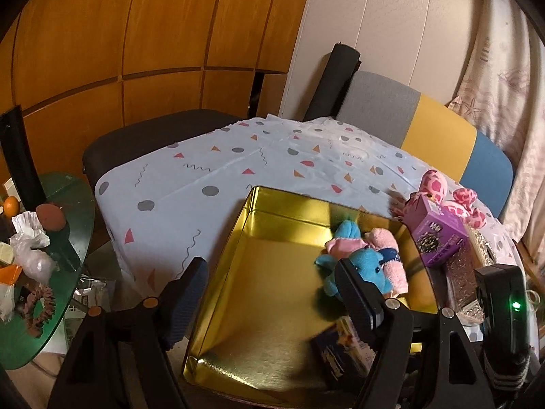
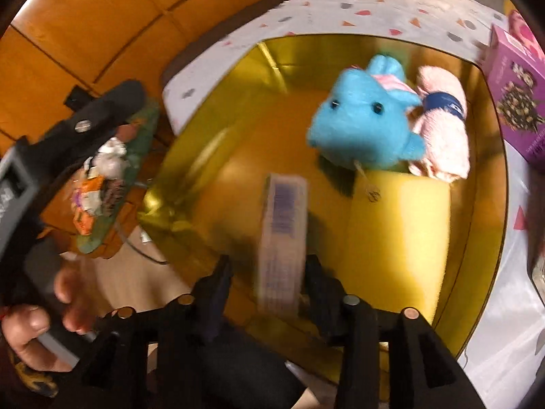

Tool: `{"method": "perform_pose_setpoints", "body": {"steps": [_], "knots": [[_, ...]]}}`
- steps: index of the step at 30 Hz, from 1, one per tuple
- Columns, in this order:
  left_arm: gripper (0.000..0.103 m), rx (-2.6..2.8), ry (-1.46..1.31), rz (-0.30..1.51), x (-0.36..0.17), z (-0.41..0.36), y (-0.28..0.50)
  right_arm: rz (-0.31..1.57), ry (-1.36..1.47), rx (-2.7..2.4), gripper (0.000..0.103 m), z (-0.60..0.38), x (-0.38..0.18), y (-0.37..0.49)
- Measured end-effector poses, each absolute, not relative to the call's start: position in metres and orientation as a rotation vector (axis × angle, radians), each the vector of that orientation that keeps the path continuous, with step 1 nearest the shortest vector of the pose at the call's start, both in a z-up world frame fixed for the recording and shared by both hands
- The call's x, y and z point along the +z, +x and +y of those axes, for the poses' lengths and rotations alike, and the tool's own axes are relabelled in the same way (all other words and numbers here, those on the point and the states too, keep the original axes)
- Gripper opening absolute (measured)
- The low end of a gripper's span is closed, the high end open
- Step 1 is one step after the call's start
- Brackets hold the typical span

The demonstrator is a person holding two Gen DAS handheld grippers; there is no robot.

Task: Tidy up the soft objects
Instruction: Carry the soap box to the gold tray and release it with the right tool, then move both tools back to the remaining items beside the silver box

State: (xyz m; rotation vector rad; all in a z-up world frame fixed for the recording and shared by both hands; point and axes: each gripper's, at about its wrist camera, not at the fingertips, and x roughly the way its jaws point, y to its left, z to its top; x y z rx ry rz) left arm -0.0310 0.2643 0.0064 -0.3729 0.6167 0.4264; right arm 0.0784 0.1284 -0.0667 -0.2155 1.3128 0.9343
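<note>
A gold tin box (image 1: 238, 306) lies on the patterned tablecloth; it also fills the right wrist view (image 2: 221, 156). Inside lie a blue plush toy (image 1: 366, 266) (image 2: 361, 126), a pink rolled towel with a blue band (image 1: 391, 252) (image 2: 442, 129) and a yellow sponge (image 2: 398, 235). My left gripper (image 1: 269, 300) is open and empty above the tin's near left part. My right gripper (image 2: 269, 279) stands open around a small blurred carton (image 2: 282, 235), which hangs over the tin; that carton also shows in the left wrist view (image 1: 344, 351). A pink spotted plush (image 1: 449, 194) lies outside the tin, at the right.
A purple box (image 1: 436, 235) (image 2: 514, 102) stands just right of the tin. A glittery object (image 1: 466, 283) lies near it. A green side table (image 1: 44, 272) with clutter stands at the left. A striped chair back (image 1: 439, 129) is behind the table.
</note>
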Motion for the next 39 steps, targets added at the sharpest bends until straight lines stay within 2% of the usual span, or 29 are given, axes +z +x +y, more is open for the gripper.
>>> {"method": "perform_pose_setpoints", "body": {"steps": [12,18,23,39], "knots": [[0.077,0.397,-0.359,0.649,-0.002,0.254,-0.024,1.207,-0.174,0.866,0.047,0.097,-0.045,0.08],[0.077,0.341,-0.326,0.641,0.006,0.234,-0.021,1.094,-0.14,0.778,0.047,0.06,-0.024,0.069],[0.079,0.258,-0.266,0.625,0.016,0.203,-0.018,1.001,-0.14,0.665,0.048,0.02,-0.011,0.061],[0.08,-0.016,-0.103,0.661,0.024,0.102,-0.005,0.927,-0.025,0.258,0.048,-0.136,-0.002,0.082]]}}
